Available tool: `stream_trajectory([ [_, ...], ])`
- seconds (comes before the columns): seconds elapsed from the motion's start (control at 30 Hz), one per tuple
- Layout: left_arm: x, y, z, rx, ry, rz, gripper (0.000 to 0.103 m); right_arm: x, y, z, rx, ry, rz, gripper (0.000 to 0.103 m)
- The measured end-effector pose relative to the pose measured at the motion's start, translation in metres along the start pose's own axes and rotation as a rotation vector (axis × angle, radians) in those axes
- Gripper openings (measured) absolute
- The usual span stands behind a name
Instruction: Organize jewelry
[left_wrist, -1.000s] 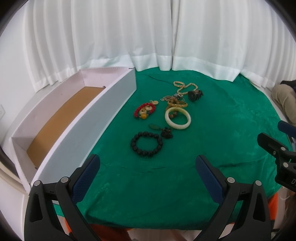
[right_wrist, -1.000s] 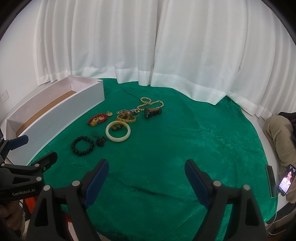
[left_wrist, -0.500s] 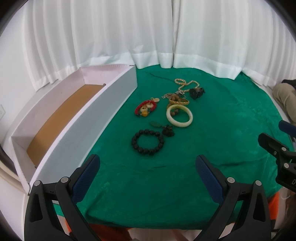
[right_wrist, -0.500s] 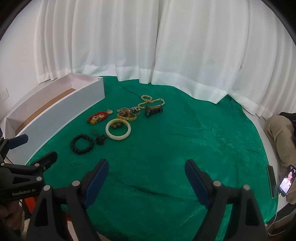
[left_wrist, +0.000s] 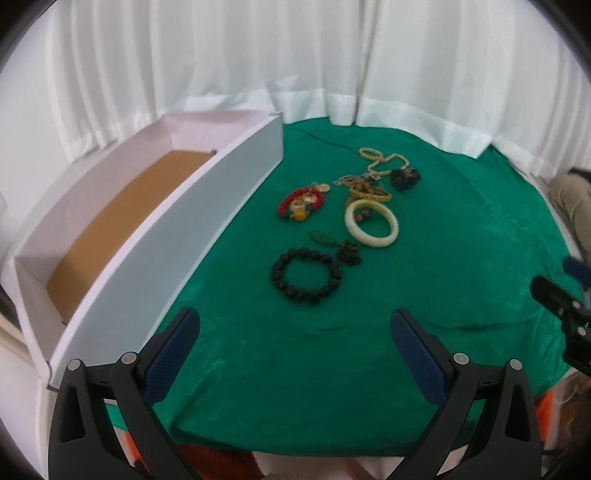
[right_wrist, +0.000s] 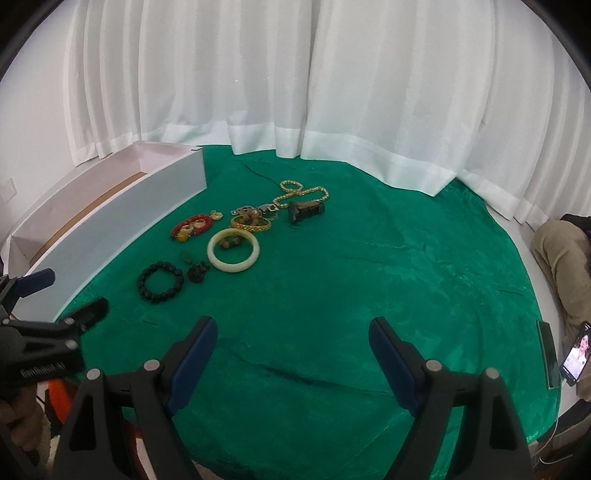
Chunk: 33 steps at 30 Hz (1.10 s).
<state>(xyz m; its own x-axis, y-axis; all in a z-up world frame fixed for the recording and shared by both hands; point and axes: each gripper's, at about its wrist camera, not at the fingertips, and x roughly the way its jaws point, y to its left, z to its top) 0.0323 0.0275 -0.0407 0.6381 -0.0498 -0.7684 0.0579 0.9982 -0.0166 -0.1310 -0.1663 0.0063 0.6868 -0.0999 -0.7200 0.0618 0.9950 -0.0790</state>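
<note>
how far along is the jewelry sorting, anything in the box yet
Nothing looks done: the white box shows only its bare brown floor. In hand: nothing, since the left gripper and right gripper both stand open over the green cloth. Left: everything, including the black bead bracelet, pale bangle and gold necklace.

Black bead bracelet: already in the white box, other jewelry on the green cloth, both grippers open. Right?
No. The black bead bracelet lies on the green cloth, outside the white box, as the left wrist view shows. The rest holds.
</note>
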Motion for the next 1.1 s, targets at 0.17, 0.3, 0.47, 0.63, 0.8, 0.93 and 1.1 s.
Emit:
stream_trajectory([
  [0.17,0.028,0.022,-0.001,-0.053,0.071,-0.027,0.102,0.012,-0.005,-0.005,0.019,0.037,0.009,0.086],
  [0.3,0.054,0.02,-0.001,-0.019,0.103,-0.024,0.102,0.015,-0.003,-0.006,0.01,0.047,0.019,0.086],
  [0.47,0.094,0.014,0.016,0.024,0.128,-0.018,0.102,0.019,-0.003,-0.009,0.012,0.062,0.023,0.086],
  [0.63,0.136,0.024,0.027,-0.012,0.192,0.029,0.082,0.019,-0.006,-0.011,0.016,0.068,0.018,0.086],
  [0.8,0.146,0.012,0.025,0.055,0.209,0.026,0.05,0.023,-0.006,-0.013,0.021,0.08,0.025,0.086],
  [0.93,0.137,0.009,0.024,0.068,0.213,-0.009,0.01,0.023,-0.005,-0.011,0.017,0.07,0.029,0.086],
  [1.1,0.107,0.039,0.029,-0.082,0.187,-0.15,0.01,0.038,-0.008,-0.005,0.066,0.059,0.149,0.086],
])
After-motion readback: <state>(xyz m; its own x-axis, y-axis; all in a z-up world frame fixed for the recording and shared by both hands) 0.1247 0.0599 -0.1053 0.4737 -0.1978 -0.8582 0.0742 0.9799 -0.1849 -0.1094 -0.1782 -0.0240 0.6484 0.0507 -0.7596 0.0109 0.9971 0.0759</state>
